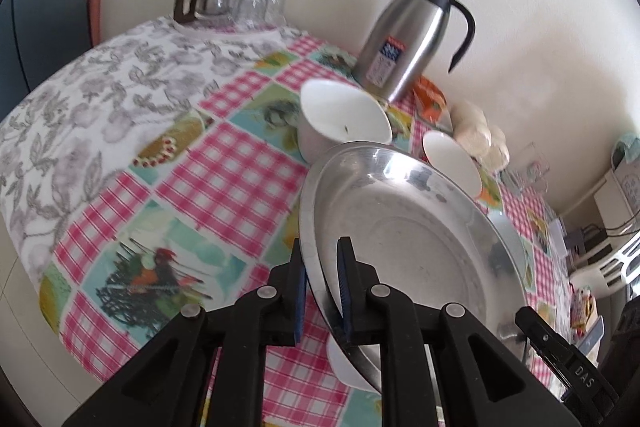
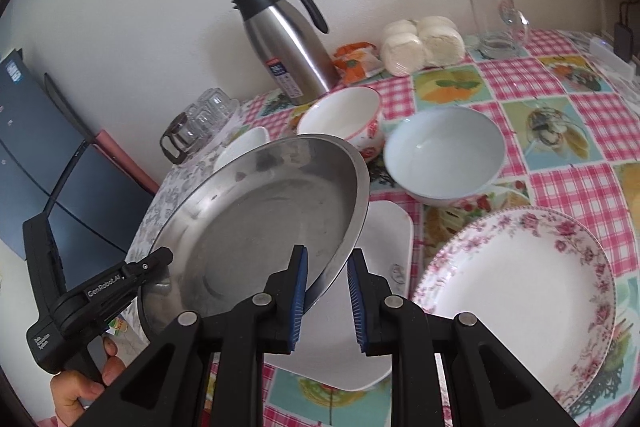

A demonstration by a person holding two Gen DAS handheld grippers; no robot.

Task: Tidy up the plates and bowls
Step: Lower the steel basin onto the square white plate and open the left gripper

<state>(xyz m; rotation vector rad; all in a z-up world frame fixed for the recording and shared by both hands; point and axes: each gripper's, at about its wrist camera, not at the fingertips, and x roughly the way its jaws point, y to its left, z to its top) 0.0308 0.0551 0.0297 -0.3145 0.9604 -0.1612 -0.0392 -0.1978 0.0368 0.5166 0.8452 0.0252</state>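
Faintly legible: "GenRobot.AI" on the left gripper (image 2: 160, 267) body, "DAS" on the right gripper (image 1: 520, 319) edge. Steel plate (image 2: 260, 223) held tilted above the checked tablecloth (image 2: 560, 115), left gripper (image 1: 322, 291) pads clamped on its rim; right gripper (image 2: 327, 297) jaws parted around the opposite rim, one pad touching. Behind the plate: empty rose-patterned bowl (image 2: 344, 115), empty pale blue bowl (image 2: 444, 155), steel thermos (image 2: 286, 43) with unreadable label. Right of the plate: floral plate (image 2: 520, 291). Beneath it: white dish (image 2: 384, 239), partly hidden.
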